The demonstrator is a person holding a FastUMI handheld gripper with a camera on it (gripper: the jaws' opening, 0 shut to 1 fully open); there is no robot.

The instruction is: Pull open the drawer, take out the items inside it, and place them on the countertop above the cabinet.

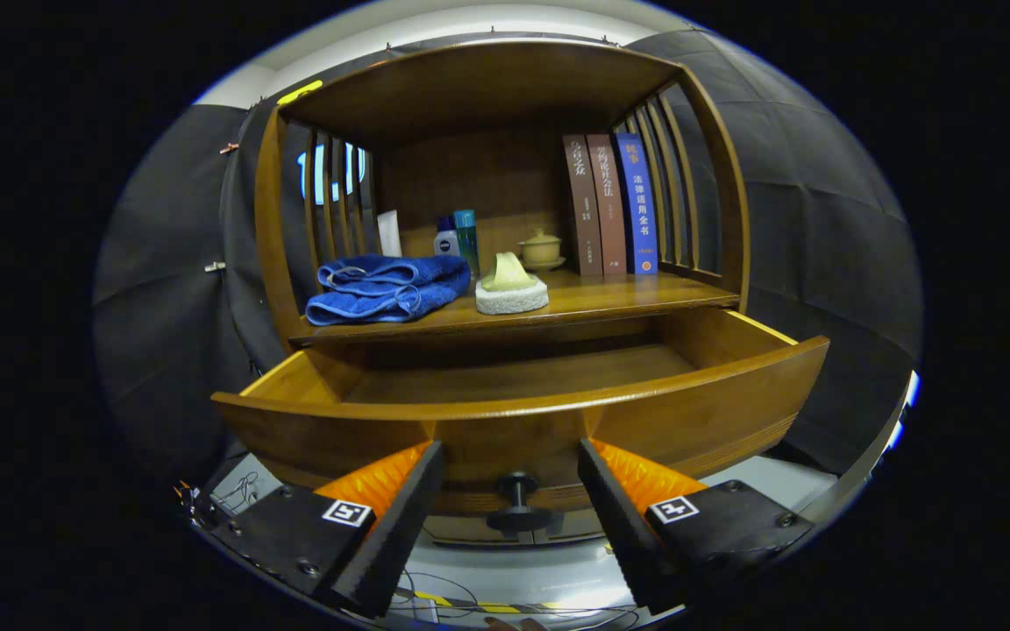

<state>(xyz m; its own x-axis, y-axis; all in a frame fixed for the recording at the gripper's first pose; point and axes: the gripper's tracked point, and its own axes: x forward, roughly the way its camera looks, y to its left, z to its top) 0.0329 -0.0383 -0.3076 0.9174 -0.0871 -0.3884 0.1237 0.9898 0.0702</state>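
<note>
Drawer [522, 412] out, tongs [511, 491] agape

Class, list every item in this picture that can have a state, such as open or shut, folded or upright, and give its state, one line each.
drawer: pulled open, visible floor bare
drawer knob: between the fingers, not gripped
gripper: open, fingers either side of the knob
blue towel: folded, lying on the countertop
sponge: flat on the countertop
books: standing upright
lidded cup: lid on
bottles: upright

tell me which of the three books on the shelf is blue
The rightmost book, next to the slatted side of the cabinet; the two books to its left are brown.
</note>
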